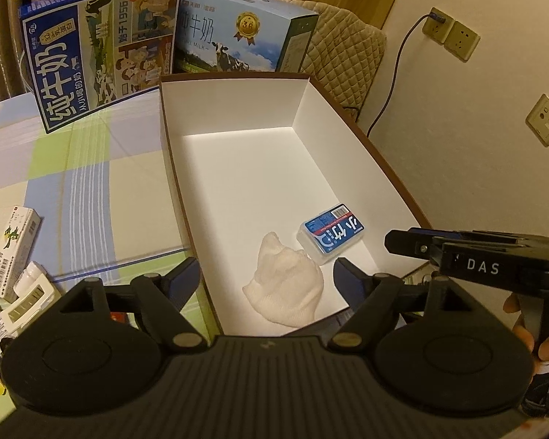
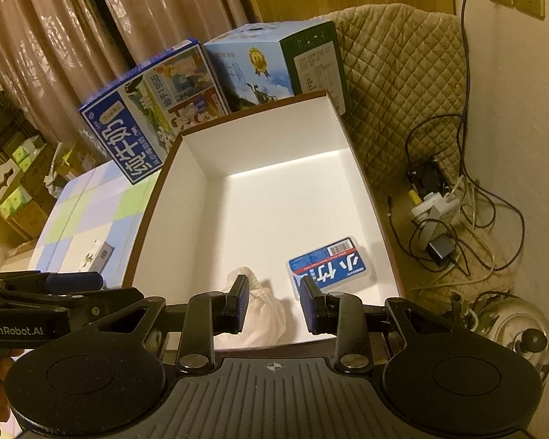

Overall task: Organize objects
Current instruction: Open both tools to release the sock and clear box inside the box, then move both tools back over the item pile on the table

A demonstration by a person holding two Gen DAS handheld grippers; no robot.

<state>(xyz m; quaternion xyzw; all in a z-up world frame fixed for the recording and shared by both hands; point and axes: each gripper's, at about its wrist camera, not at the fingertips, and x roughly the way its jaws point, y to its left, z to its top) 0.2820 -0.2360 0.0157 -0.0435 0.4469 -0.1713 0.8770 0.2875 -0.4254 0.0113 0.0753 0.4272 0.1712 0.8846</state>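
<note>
1. The left gripper (image 1: 267,274) is open wide, and it holds nothing.
2. Just ahead of the left gripper, between its two fingers, a white cloth (image 1: 287,287) lies bunched up on the floor of a big white box (image 1: 234,106).
3. A small blue packet (image 1: 331,233) (it has white letters and a barcode on top) lies a bit farther ahead and to the right of the left gripper, just beside the cloth, in the same box.
4. The right gripper (image 2: 273,304) is open too, but not as wide. It holds nothing.
5. In the right wrist view the cloth is partly hidden behind the left finger of the right gripper, and the blue packet sits just past the right finger.
6. Far ahead of both grippers, behind the white box, stand two milk cartons: a dark blue one (image 1: 102,51) that leans, and a light blue one (image 1: 238,33) with a gold medal on it.
7. Off to the left of the left gripper, outside the box, a small white medicine box (image 1: 12,245) and a little white bottle (image 1: 29,276) lie on a checked cloth of green, blue and white (image 1: 66,179).
8. To the right of the right gripper, outside the box, is a tangle of cords (image 2: 468,219) and a shiny kettle (image 2: 512,325).
9. The right gripper also shows at the right edge of the left wrist view, with fingers of a hand (image 1: 530,333) around its handle.
</note>
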